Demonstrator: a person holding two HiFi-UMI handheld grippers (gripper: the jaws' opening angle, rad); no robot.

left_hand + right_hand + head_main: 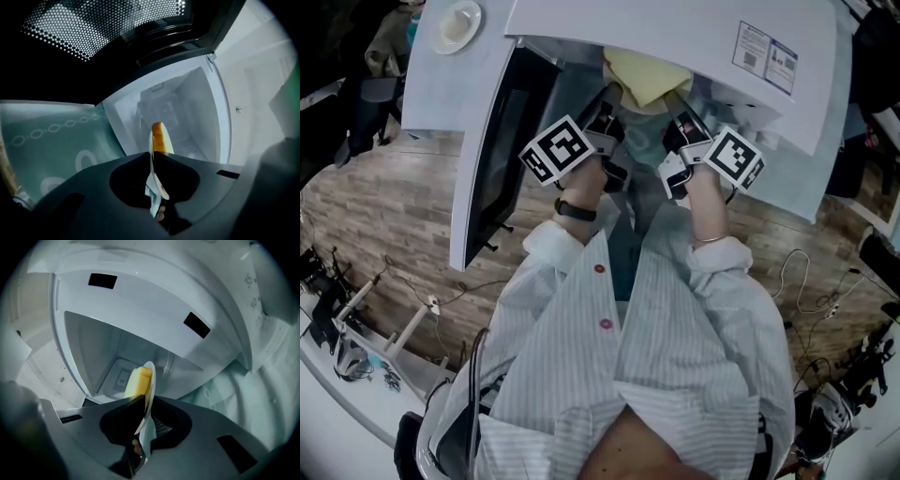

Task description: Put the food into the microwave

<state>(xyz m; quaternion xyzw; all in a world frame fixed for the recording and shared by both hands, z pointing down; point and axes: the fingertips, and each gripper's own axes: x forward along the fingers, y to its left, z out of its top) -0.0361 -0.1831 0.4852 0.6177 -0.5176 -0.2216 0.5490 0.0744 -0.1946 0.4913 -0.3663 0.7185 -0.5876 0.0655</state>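
Clamping plate point(149, 380) edges at microwave point(675, 28) mouth

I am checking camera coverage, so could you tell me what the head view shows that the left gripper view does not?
Head view only: the right gripper, the person's striped shirt, and a white dish left of the door. Left gripper view only: the left gripper shut on the plate rim, and the door's perforated mesh. Both: the food and the microwave.
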